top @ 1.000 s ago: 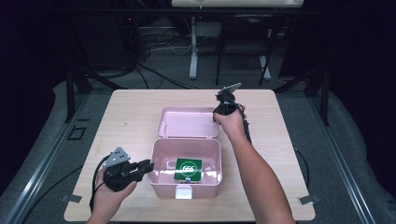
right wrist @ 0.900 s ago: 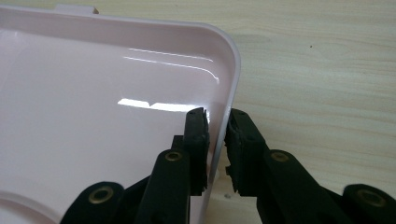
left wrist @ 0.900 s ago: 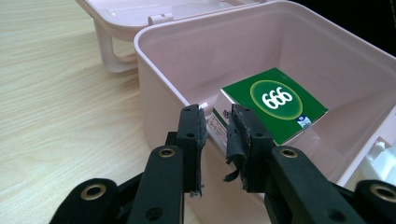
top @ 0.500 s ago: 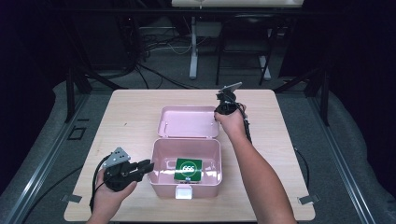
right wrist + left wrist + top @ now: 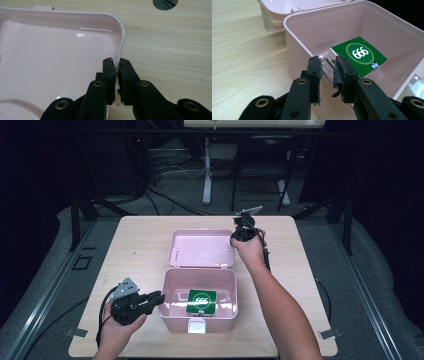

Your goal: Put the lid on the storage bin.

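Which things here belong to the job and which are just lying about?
In the job:
- pink box, open
- its lid, laid back flat
- green packet marked 666, inside the box
- left tongs at the box's wall
- right tongs on the lid's rim

Lying about:
- cables on the floor
- table

wooden table (image 5: 140,255) | grey floor (image 5: 380,270) | cables (image 5: 165,195) behind table

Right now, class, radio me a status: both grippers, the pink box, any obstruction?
Left gripper shut on pink box wall. Right gripper shut on lid rim. Green carton inside.
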